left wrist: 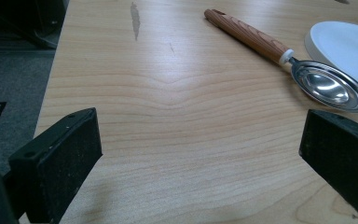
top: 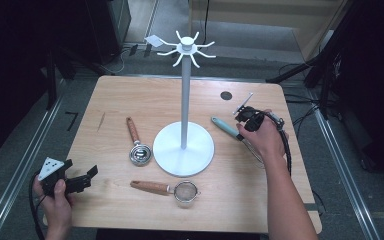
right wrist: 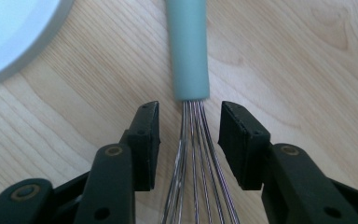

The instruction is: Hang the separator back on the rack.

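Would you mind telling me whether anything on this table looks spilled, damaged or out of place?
Nothing stands out. The white hook stand is upright with its hooks bare, and the wooden-handled steel scoop, wooden-handled mesh strainer and teal-handled wire whisk lie flat on the wooden table. A dark streak marks the wood.

A lab-like recording room is suggested: a wooden tabletop (top: 130, 100) is set on grey carpet between metal floor rails (top: 25, 165), with cables (top: 125, 52) and dark stands (top: 300, 70) around.
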The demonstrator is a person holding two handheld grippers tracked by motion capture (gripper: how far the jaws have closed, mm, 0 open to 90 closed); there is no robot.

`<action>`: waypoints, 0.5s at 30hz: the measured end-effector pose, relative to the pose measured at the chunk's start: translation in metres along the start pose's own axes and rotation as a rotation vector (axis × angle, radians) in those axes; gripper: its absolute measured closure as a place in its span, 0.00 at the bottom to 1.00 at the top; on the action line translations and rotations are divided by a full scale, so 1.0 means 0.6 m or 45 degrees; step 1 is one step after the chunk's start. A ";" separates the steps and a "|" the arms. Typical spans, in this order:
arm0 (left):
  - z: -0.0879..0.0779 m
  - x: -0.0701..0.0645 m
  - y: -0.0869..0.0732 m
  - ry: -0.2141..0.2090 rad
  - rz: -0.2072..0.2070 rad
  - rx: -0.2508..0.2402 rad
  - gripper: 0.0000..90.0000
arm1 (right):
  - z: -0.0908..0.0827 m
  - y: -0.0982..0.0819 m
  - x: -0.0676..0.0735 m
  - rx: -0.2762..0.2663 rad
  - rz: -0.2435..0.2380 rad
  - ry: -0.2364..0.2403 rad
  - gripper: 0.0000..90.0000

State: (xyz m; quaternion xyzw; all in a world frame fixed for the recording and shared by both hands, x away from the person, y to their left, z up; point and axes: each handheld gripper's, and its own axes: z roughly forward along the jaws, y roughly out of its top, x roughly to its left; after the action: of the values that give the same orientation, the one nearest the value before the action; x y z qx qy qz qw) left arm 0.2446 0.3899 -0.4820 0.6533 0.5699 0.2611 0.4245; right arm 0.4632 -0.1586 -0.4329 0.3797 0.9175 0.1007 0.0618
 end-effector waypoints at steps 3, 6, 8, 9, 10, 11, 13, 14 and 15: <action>0.000 0.000 0.000 0.001 -0.001 -0.001 0.00 | 0.009 0.013 0.003 0.031 -0.034 -0.036 0.69; 0.000 0.000 0.000 0.001 0.000 -0.001 0.00 | 0.018 0.021 0.002 0.042 -0.056 -0.035 0.72; 0.000 0.000 0.000 0.001 -0.005 -0.003 0.00 | 0.023 0.025 0.003 0.032 -0.077 -0.031 0.72; 0.000 0.000 0.000 0.001 -0.004 -0.004 0.00 | 0.024 0.028 0.005 0.040 -0.084 -0.037 0.72; 0.000 0.000 0.000 0.001 -0.005 -0.004 0.00 | 0.025 0.030 0.005 0.045 -0.090 -0.041 0.72; -0.001 0.001 0.000 -0.001 -0.008 -0.005 0.00 | 0.026 0.032 0.006 0.046 -0.092 -0.043 0.72; -0.001 0.004 0.000 -0.008 -0.030 -0.003 0.00 | 0.029 0.040 0.008 0.055 -0.094 -0.042 0.73; -0.001 0.004 0.000 -0.008 -0.030 -0.003 0.00 | 0.029 0.040 0.008 0.055 -0.094 -0.042 0.73; 0.000 0.004 0.000 -0.008 -0.037 -0.004 0.00 | 0.031 0.046 0.010 0.070 -0.107 -0.043 0.74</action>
State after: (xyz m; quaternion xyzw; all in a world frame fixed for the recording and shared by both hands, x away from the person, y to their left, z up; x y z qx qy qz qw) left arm 0.2450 0.3925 -0.4823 0.6450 0.5777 0.2537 0.4311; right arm 0.4815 -0.1329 -0.4449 0.3441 0.9339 0.0665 0.0710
